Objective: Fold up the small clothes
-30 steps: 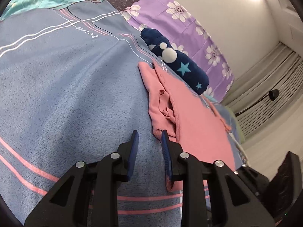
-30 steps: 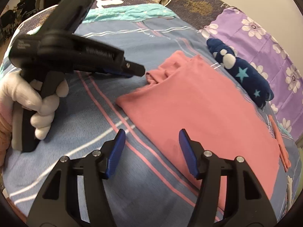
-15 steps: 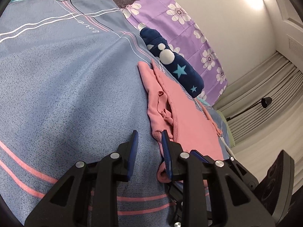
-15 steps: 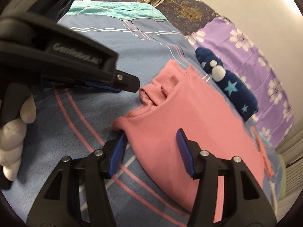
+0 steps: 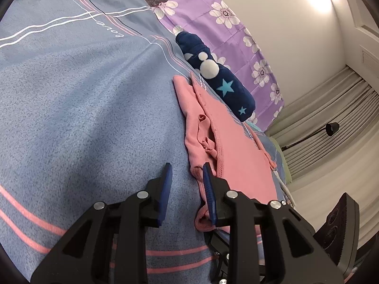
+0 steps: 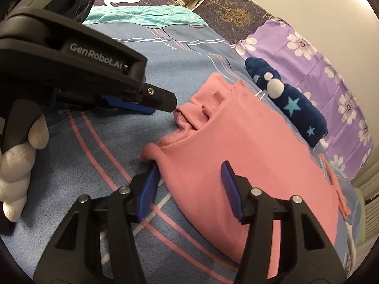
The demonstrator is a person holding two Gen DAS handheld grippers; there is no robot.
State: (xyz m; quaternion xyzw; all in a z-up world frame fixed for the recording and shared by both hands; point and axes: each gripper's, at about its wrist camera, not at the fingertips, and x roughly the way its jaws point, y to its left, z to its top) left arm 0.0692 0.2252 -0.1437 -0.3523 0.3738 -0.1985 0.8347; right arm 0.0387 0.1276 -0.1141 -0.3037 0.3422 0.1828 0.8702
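A pink garment (image 5: 236, 156) (image 6: 236, 153) lies flat on the blue striped bedsheet (image 5: 83, 94) (image 6: 78, 165), its far end bunched. My right gripper (image 6: 189, 179) is open and straddles the garment's near left corner; the left pad sits at the curled hem and the right pad is over the cloth. My left gripper (image 5: 187, 175) stands open by a narrow gap over bare sheet, its right finger at the garment's edge. In the right wrist view the left gripper (image 6: 161, 101) reaches in from the left, held by a white-gloved hand (image 6: 14, 165).
A rolled navy garment with stars and white dots (image 5: 220, 80) (image 6: 291, 104) lies just beyond the pink one. A purple floral sheet (image 5: 225, 23) (image 6: 319, 54) runs along the wall. A thin orange-pink strip (image 6: 336, 184) lies at the bed's right edge.
My right gripper has come forward and down onto the pink garment's near corner, which now curls up at its left pad. The left gripper has hardly moved.
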